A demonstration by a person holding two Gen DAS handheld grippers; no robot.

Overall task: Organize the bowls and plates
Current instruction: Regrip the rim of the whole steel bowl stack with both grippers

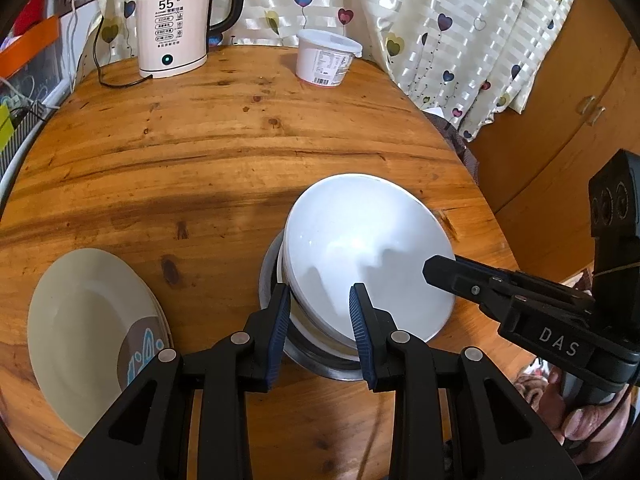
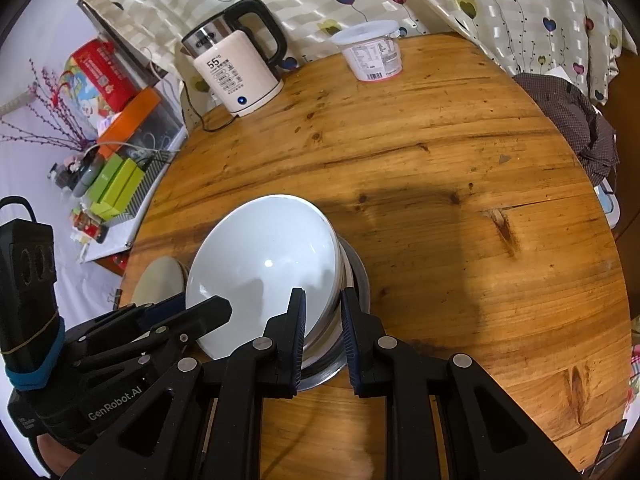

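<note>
A white bowl (image 1: pixel 368 256) sits tilted on nested white bowls inside a steel bowl (image 1: pixel 320 360) on the round wooden table (image 1: pixel 200 152). My left gripper (image 1: pixel 320 300) straddles the white bowls' near rim, fingers partly apart. My right gripper (image 2: pixel 323 304) straddles the rim of the white bowl (image 2: pixel 264 264) on its right side, jaws narrowly apart; it also shows in the left wrist view (image 1: pixel 436 272). A stack of beige plates (image 1: pixel 88 332) lies at the left, also seen in the right wrist view (image 2: pixel 158 280).
A kettle (image 1: pixel 176 28) with its cord and a white tub (image 1: pixel 326 58) stand at the table's far edge. A curtain hangs behind. A shelf with boxes (image 2: pixel 116 176) is left of the table; dark cloth (image 2: pixel 572 116) lies at the right.
</note>
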